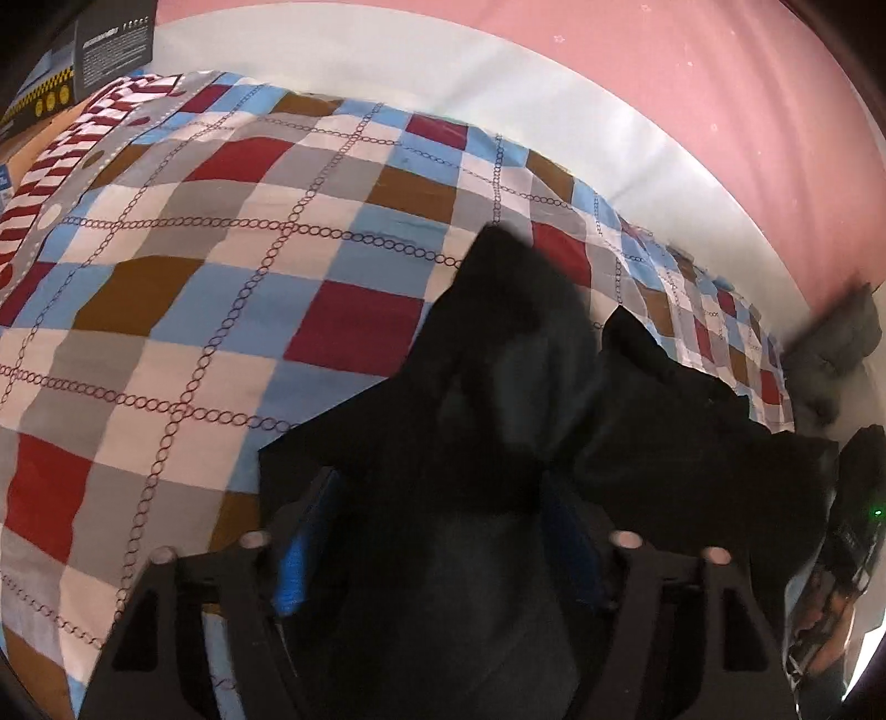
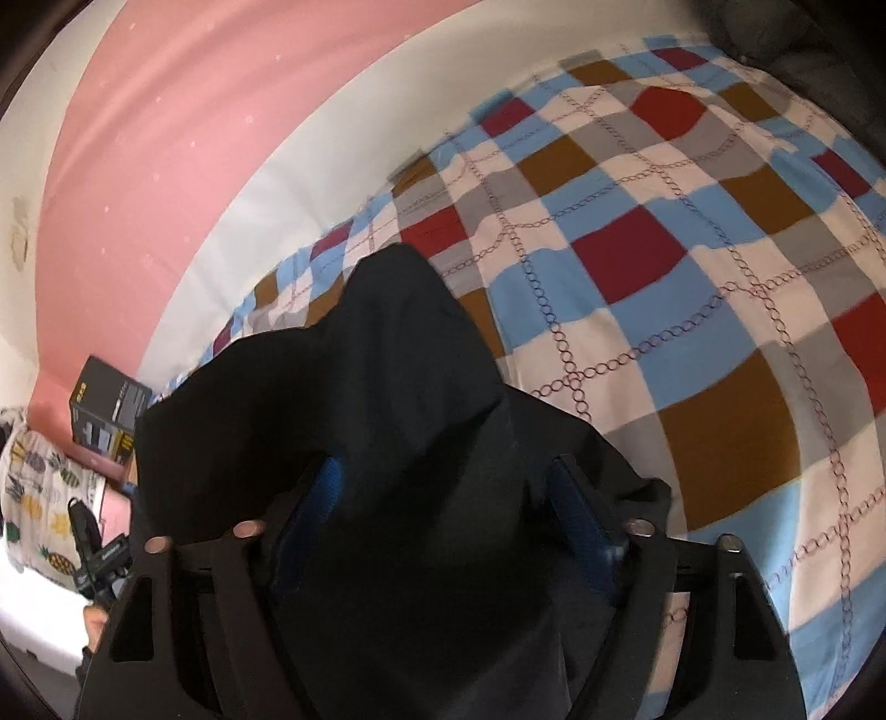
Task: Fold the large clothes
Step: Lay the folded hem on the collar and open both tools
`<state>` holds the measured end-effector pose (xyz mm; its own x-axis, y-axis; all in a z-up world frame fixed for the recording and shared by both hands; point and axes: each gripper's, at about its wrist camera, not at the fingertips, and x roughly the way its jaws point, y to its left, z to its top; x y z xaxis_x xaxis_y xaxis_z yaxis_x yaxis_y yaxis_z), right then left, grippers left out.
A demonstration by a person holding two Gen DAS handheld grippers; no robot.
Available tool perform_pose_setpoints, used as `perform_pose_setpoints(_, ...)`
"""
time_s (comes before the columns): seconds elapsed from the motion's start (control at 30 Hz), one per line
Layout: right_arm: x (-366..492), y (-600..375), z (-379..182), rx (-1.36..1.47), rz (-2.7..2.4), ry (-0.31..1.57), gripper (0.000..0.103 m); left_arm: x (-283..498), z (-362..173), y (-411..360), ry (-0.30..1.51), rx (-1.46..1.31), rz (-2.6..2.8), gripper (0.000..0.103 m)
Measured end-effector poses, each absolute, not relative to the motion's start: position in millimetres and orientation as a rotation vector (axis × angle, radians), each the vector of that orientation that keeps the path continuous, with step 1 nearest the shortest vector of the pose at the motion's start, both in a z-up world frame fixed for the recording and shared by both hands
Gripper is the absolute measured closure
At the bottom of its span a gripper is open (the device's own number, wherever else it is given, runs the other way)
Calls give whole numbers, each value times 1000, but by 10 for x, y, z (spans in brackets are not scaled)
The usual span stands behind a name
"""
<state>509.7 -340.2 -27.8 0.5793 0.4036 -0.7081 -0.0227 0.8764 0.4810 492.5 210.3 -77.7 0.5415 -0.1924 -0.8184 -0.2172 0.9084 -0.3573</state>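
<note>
A black garment lies bunched on a checked bedspread, with one peak pointing towards the wall. My left gripper stands with its blue pads wide apart, the black cloth heaped loosely between and over the jaws. In the right wrist view the same black garment is draped across my right gripper. Its blue pads are also apart with their faces showing, and its fingertips are hidden under the cloth. The two grippers hold neighbouring parts of the garment's near edge.
The bedspread runs to a white and pink wall. A dark box stands at the bed's far left corner. A grey bundle sits at the far right. A pineapple-print fabric lies beyond the bed.
</note>
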Motion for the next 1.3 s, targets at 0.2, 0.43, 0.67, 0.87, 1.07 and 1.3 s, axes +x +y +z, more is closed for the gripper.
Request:
perform_pose_setpoints(0.2, 5045, -3433, -33, 346, 156, 817, 91, 4921, -388, 1917, 803, -308, 71, 81)
perform_pose_setpoints(0.43, 5341, -3345, -514, 291, 45, 901, 88, 5291, -864, 1798, 841, -215, 164, 78)
perform_pose_setpoints(0.67, 5374, -3296, -594, 237, 7, 931, 79, 5318, -951, 1760, 862, -199, 188, 70)
perform_pose_setpoints(0.87, 4925, -3328, -150, 189, 16, 862, 70, 4858, -575, 1924, 817, -276, 174, 70)
perform_pose_setpoints(1.07, 4019, -3186, 112, 170, 113, 777, 70, 3881, -333, 1793, 726, -298, 98, 70)
perform_pose_setpoints(1.3, 3543, -2913, -404, 112, 158, 891, 70, 3510, -788, 1418, 858, -255, 32, 70)
